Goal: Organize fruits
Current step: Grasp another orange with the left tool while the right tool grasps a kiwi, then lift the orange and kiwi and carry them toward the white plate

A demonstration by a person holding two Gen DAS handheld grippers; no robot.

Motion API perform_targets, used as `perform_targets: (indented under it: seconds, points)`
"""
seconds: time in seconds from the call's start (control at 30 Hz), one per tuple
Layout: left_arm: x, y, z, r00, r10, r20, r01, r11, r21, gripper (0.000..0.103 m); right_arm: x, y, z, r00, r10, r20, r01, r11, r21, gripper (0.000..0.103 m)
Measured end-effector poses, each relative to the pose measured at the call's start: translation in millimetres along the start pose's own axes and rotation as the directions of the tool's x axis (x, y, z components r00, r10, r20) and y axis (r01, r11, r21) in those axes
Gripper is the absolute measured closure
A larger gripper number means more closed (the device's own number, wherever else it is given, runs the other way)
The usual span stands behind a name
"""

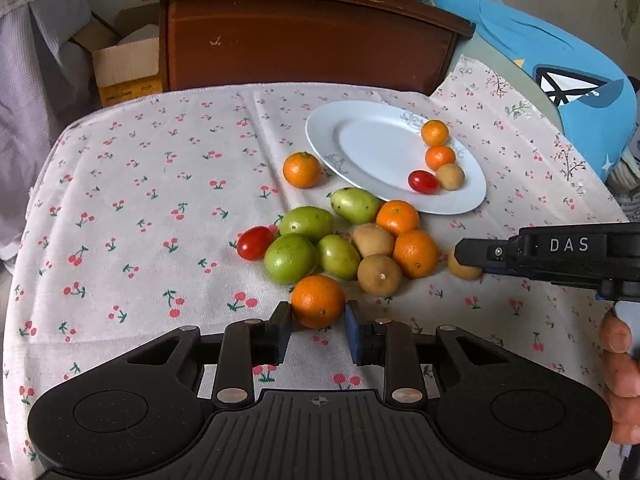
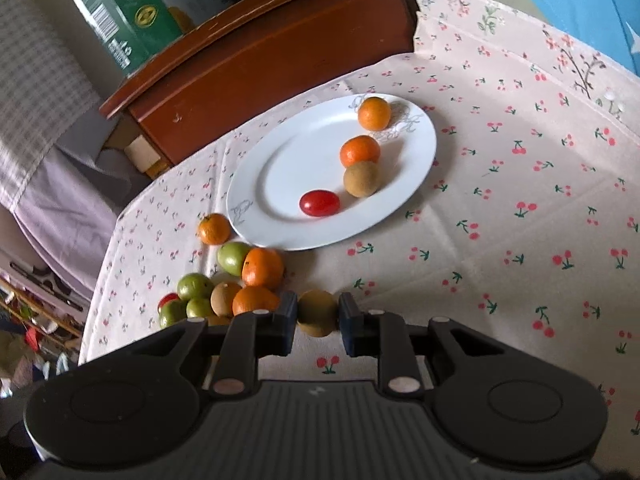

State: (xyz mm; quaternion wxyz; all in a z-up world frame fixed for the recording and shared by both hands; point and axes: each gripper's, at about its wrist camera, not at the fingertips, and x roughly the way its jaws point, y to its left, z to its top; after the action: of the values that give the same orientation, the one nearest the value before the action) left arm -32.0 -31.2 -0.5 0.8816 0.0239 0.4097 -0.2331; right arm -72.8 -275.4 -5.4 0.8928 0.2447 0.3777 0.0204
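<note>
Orange mandarin sits pinched between the left gripper pads at the heap's 6 o'clock edge. Right gripper is clamped on a brown longan (3 o'clock of the heap). White plate beyond, at 1 o'clock, on the cherry-print cloth, carries four fruits.

Soft daylight, faint shadows, sharp ctr, fisheye-warped, dark corners.

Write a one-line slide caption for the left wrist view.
Left gripper closed on an orange beside a fruit pile, near a white plate holding four pieces on a cherry-print tablecloth.
</note>
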Motion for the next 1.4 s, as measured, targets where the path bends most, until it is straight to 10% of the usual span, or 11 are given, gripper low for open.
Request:
perform_targets:
  seconds: [0.73,1.4]
  points:
    - [-0.1,-3.3,3.6,0.999,-0.006,0.032,0.007,1.000,-0.017,0.077,3.5,14.5,-5.9,0.999,-0.029,-0.035,0.026,0.996,-0.080,0.077]
    - [-41.0,-4.1,51.5,0.983,-0.074,0.165,0.084,0.995,-0.053,0.077,-46.9,39.2,37.7,0.991,0.087,0.103,-0.073,0.988,-0.137,0.077]
